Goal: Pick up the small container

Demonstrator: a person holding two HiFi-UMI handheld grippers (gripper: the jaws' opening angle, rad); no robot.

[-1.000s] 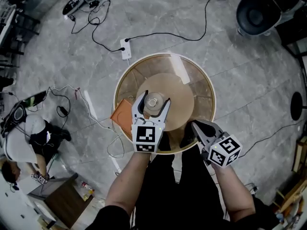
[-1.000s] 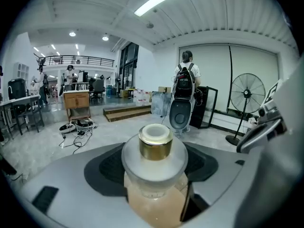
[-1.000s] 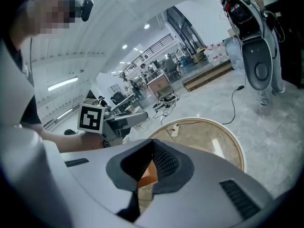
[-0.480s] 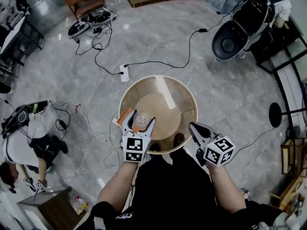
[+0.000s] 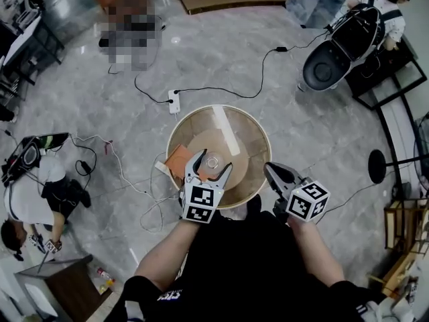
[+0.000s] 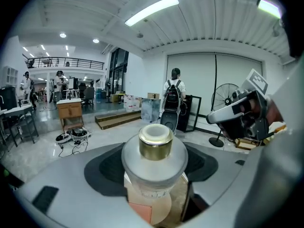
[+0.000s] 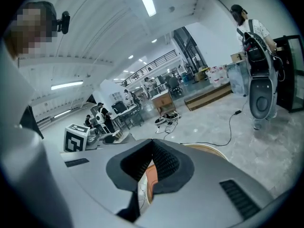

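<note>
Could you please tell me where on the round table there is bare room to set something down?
The round table looks bare across its far and right parts. The near-left is crowded: an orange flat piece shows at that rim, and the left gripper holds the small container above it. The right gripper hangs by the near-right edge.

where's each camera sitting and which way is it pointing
Head view: on the person's head, facing steeply down at the table and floor; both arms, left gripper and right gripper show.
Left gripper view: on the left gripper, facing along its jaws across the hall; they grip the container.
Right gripper view: on the right gripper, facing along its shut jaws, table rim beyond.
Shared: both gripper views catch the person with a backpack.
</note>
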